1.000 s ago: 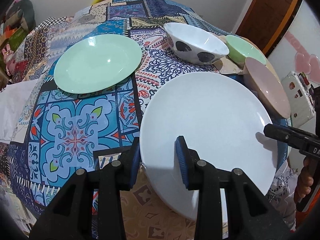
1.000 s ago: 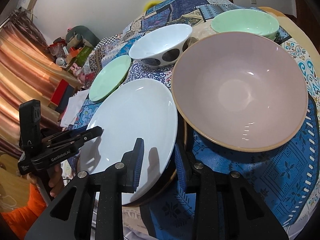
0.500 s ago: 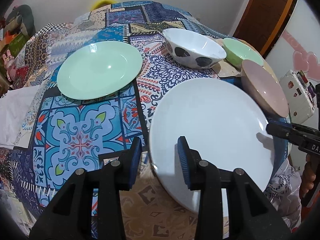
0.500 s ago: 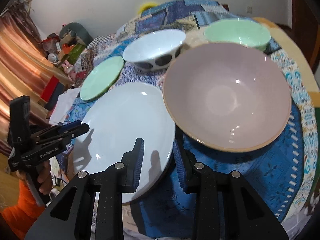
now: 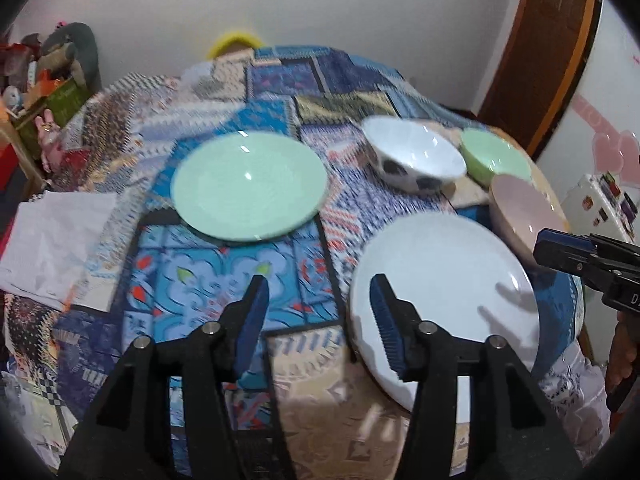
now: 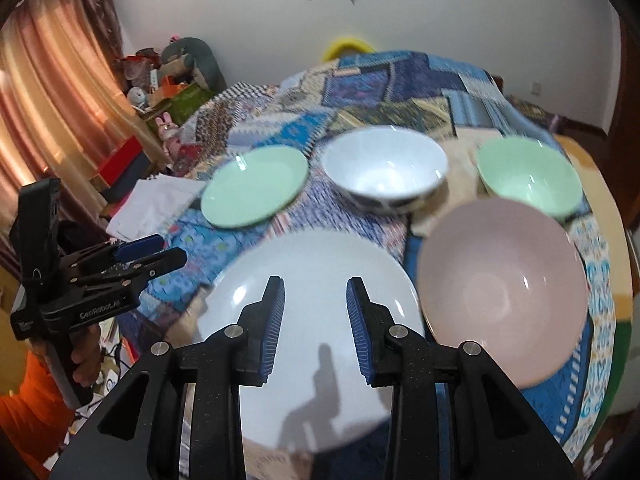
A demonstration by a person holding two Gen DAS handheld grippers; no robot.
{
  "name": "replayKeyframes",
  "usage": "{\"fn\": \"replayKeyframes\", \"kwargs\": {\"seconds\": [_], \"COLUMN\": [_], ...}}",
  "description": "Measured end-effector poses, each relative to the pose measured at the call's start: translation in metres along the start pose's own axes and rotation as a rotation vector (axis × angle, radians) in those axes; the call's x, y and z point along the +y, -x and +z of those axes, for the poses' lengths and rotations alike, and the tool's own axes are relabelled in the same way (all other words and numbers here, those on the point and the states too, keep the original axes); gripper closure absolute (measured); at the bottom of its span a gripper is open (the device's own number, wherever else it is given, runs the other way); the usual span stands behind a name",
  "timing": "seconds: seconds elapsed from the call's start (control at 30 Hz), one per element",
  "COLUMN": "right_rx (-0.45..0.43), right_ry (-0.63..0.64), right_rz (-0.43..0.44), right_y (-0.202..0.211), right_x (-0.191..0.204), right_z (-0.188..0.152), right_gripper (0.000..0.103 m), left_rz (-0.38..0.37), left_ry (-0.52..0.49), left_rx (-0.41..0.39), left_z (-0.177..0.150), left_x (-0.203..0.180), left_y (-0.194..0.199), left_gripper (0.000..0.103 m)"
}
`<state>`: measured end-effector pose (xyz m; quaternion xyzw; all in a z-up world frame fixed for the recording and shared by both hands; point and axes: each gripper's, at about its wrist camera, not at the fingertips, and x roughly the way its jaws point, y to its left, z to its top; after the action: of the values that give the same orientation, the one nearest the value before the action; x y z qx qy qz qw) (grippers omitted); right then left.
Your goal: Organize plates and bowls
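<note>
Your left tool (image 5: 316,312) opening, nothing between pads. Your right tool (image 6: 314,320) narrow, empty, over white plate (image 6: 320,300). Pink bowl (image 6: 504,300) just beside white plate.

Patchwork-clothed table (image 5: 280,80) carries two plates (image 5: 248,190), three bowls (image 5: 416,156)

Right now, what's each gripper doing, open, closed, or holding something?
Left gripper: opening, nothing between its jaws.
Right gripper: open and empty, above the white plate.

Motion-blurred tablecloth (image 5: 224,280); pink bowl (image 5: 520,216) partly hidden.
</note>
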<state>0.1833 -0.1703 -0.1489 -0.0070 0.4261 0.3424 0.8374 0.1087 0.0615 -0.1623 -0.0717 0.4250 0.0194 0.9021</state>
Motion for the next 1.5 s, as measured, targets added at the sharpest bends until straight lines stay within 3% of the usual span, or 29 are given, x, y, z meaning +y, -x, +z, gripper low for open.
{"fn": "replayKeyframes", "kwargs": {"seconds": [0.2,0.33,0.67,1.07,1.27,1.37,1.43,1.5], "right_rx": [-0.045,-0.041,0.030,0.163,0.200,0.226,0.234,0.239], "right_ry": [0.051,0.057,0.059,0.047,0.024,0.013,0.011,0.020], "right_rz": [0.001,0.018,0.009,-0.028,-0.065,-0.069,-0.068,-0.079], "right_y": [-0.012,-0.023,-0.072,-0.150,-0.174,-0.183,-0.186,-0.189], "right_x": [0.021,0.034,0.047,0.043,0.038,0.036,0.037,0.039], "right_z": [0.030,0.045,0.067,0.080,0.085,0.088,0.089,0.089], "right_gripper": [0.063,0.053,0.050,0.051,0.066,0.075,0.075,0.075], "left_rz": [0.052,0.083,0.125,0.128,0.098,0.081,0.055,0.023], "left_ry": [0.023,0.047,0.088,0.069,0.055,0.055,0.060,0.077], "left_rx": [-0.093,-0.111,-0.073,-0.011,0.033,0.059,0.093,0.121], "left_z": [0.016,0.031,0.056,0.078,0.085,0.088,0.089,0.088], "left_x": [0.026,0.049,0.106,0.150,0.164,0.169,0.172,0.175], "left_y": [0.019,0.016,-0.019,-0.095,-0.127,-0.140,-0.150,-0.159], "left_gripper": [0.032,0.020,0.014,0.013,0.034,0.050,0.063,0.069]}}
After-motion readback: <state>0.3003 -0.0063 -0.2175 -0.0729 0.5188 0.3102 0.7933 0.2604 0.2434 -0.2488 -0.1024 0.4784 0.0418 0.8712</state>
